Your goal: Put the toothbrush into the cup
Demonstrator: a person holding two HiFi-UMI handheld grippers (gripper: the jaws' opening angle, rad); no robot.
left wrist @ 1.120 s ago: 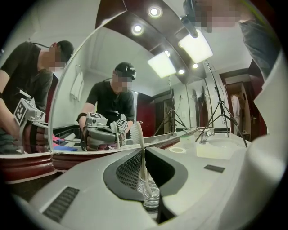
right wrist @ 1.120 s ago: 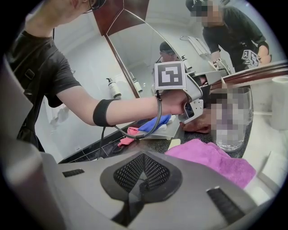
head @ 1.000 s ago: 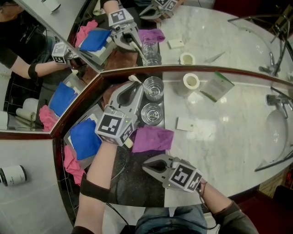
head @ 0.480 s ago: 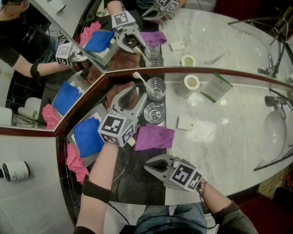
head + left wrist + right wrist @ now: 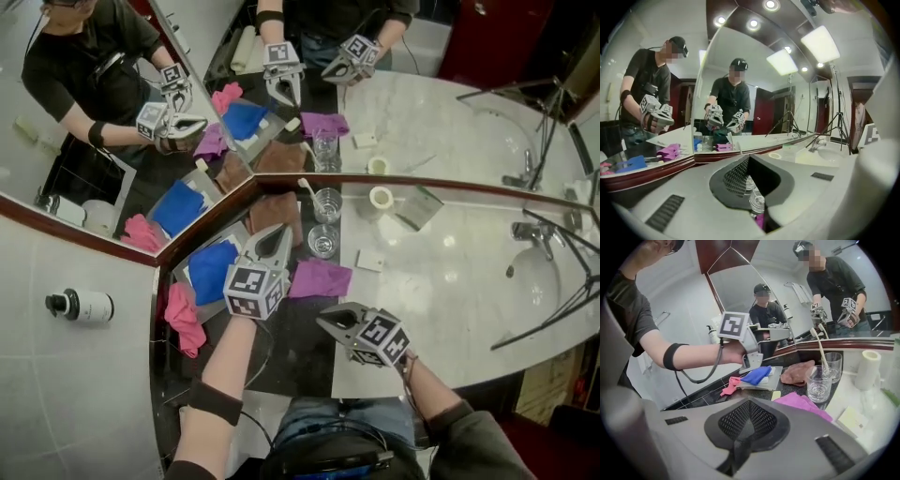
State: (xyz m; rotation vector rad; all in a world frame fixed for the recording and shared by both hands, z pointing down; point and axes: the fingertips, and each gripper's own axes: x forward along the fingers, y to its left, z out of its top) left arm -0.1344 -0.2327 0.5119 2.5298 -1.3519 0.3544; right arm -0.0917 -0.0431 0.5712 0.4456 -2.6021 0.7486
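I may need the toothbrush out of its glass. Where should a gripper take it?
Grip the toothbrush by the end sticking above the rim of the far glass, coming from above. It leans toward the mirror, and the glass walls block its lower part.

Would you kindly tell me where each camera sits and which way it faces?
Head view: on the person's head, looking down at the counter and mirrors; forearms, left gripper and right gripper show.
Left gripper view: on the left gripper, facing along its shut jaws towards the mirrors; only its own jaws show directly.
Right gripper view: on the right gripper, facing along its shut jaws towards the far cup; the left forearm shows.
Head and right gripper views share the toothbrush standing in the far cup.
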